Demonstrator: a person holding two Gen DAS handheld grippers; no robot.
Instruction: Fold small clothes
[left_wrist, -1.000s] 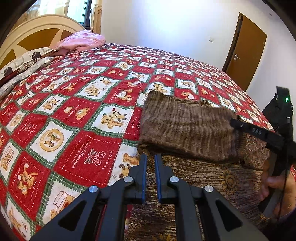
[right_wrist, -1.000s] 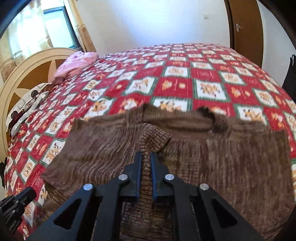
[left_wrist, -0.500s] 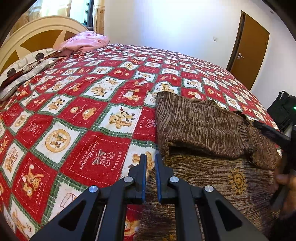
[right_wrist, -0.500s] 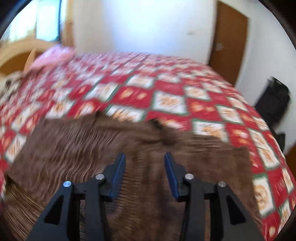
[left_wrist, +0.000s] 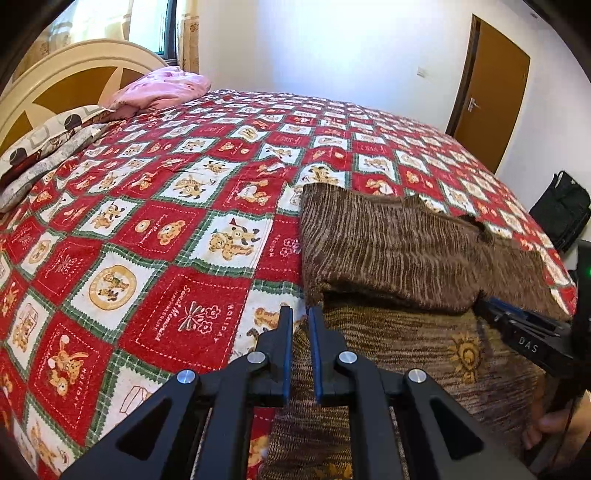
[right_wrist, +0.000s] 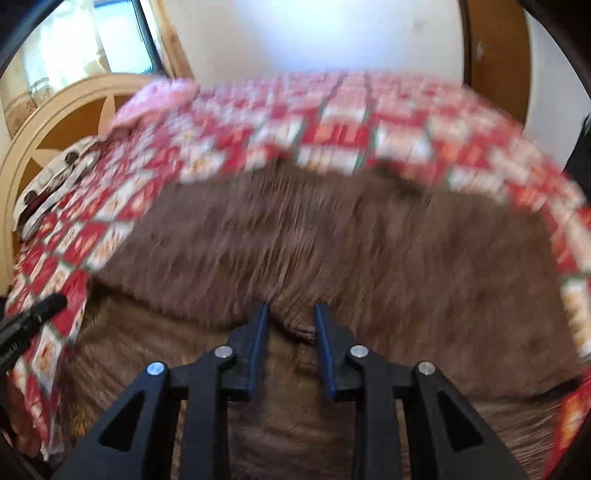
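While lying on the bed (left_wrist: 177, 229) near its near edge, with one side folded in over the body, sweater (left_wrist: 399, 258) stretches its long axis away from the fingers toward the far wall, collar at the far end, hem closest. Left gripper (left_wrist: 300, 332) at the sweater's near left edge, fingers nearly together and pinching a thin strip of knit there. Right gripper (right_wrist: 290, 328) over the sweater's middle, at the rounded end of the folded-in flap, fingers narrow but parted; just been closing, with the flap's end between them, though blur leaves it unclear whether the pads press on it yet, so counted as not gripping. Flap's edge runs crosswise just ahead of the right fingers, so right hand nearer to it than left. Likely next: closing on that flap end and laying it flat, or moving on to the unfolded right side, while left pins the near left edge. Risk: loose knit dragging the layer beneath along.
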